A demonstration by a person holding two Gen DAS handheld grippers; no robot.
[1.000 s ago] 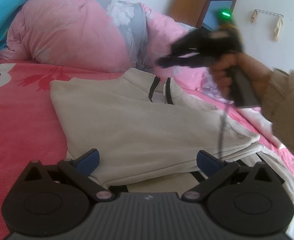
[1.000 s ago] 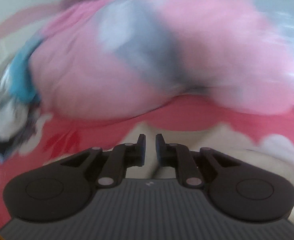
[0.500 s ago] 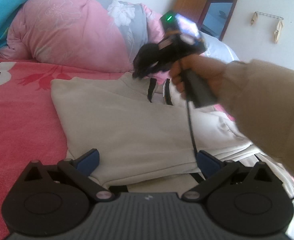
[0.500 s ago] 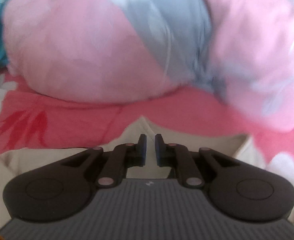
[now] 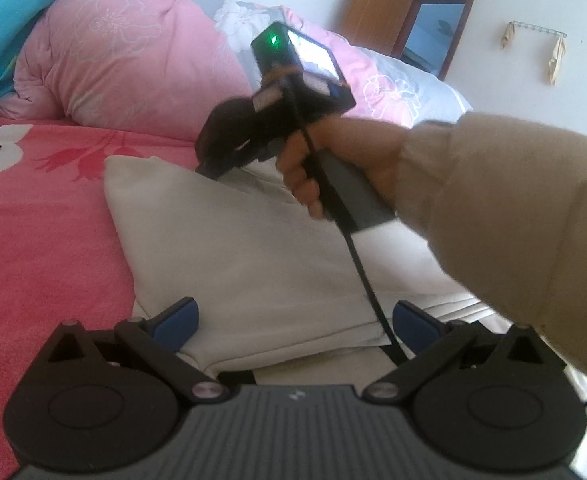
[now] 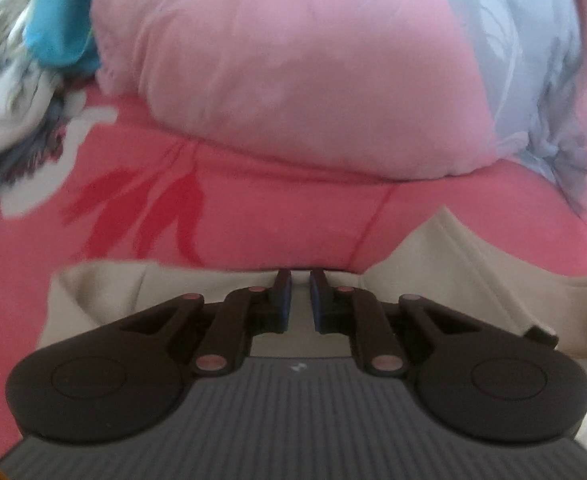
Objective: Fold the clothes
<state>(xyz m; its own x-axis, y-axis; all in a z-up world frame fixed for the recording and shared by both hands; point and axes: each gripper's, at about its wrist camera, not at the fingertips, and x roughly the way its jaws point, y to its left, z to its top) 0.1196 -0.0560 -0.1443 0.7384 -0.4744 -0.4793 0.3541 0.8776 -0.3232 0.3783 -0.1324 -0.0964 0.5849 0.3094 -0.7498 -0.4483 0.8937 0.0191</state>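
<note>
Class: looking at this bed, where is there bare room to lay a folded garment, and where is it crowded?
Free: the pink floral bedsheet left of the cream zip-neck sweatshirt, and the strip between its top edge and the pink quilt. Crowded: over the sweatshirt, where the right gripper and left gripper work, and the quilt heap.

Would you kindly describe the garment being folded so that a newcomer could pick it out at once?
Start at the big pink floral quilt heaped at the back of the coral-pink flowered bedsheet. Just in front of it lies a cream pullover, spread flat and partly folded. It is the only plain, pale piece of cloth among the bright pink and blue bedding.
</note>
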